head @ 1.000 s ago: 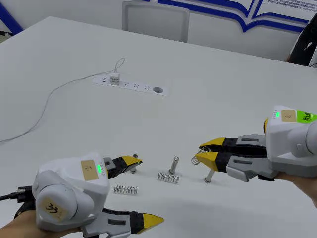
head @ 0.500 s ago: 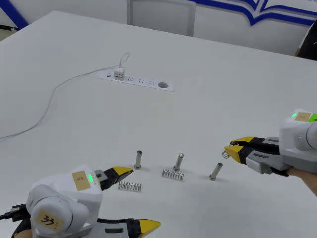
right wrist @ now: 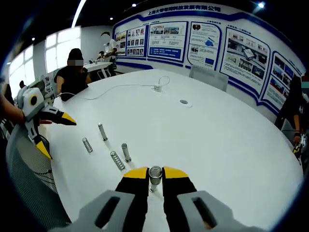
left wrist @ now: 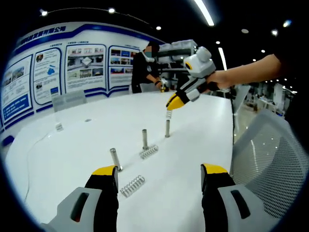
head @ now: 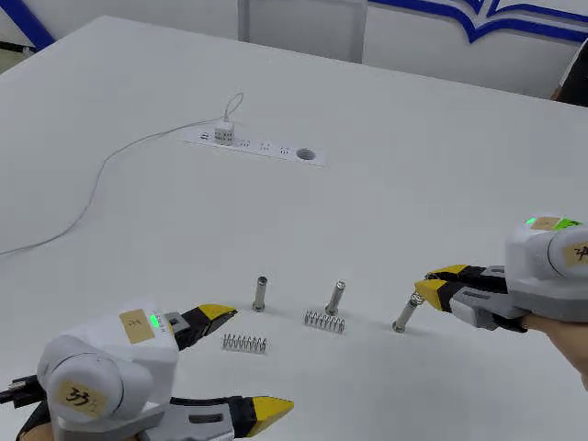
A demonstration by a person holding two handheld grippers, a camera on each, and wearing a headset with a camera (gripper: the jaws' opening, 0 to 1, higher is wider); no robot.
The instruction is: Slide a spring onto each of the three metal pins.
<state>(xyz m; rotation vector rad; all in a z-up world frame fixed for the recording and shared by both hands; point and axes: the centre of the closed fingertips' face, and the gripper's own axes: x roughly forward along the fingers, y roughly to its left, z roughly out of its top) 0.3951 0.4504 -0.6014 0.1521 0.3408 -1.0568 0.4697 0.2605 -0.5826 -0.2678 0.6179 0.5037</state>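
Head view gives us the right gripper (head: pixel 430 287) held low over the white table (head: pixel 395 184), its jaws clenched on a small spring (head: pixel 416 299) right at their yellow tips. Directly under those tips stands the first pin (head: pixel 402 317), leaning a little, and the spring sits at its top end; whether the coil is over the tip at all we cannot tell. In the right gripper view we look along the jaws and see the coil's open end pinched between them, with the pin's shaft just below. Beyond the jaws and to their left stand the middle pin (right wrist: pixel 126 152) and, farther off, the third pin (right wrist: pixel 102 131), both bare; a second spring (right wrist: pixel 116 160) lies flat just beside the middle pin's foot, and a third spring (right wrist: pixel 87 144) lies near the third pin, apart from it. The left gripper (left wrist: pixel 159 170) hangs released, its jaws spread wide. In the left gripper view the third spring lies just ahead of its left jaw, the third pin stands just beyond that jaw's tip, and the right gripper hovers well ahead over the last pin in the row. A power strip (head: pixel 257 147) lies well beyond both grippers.
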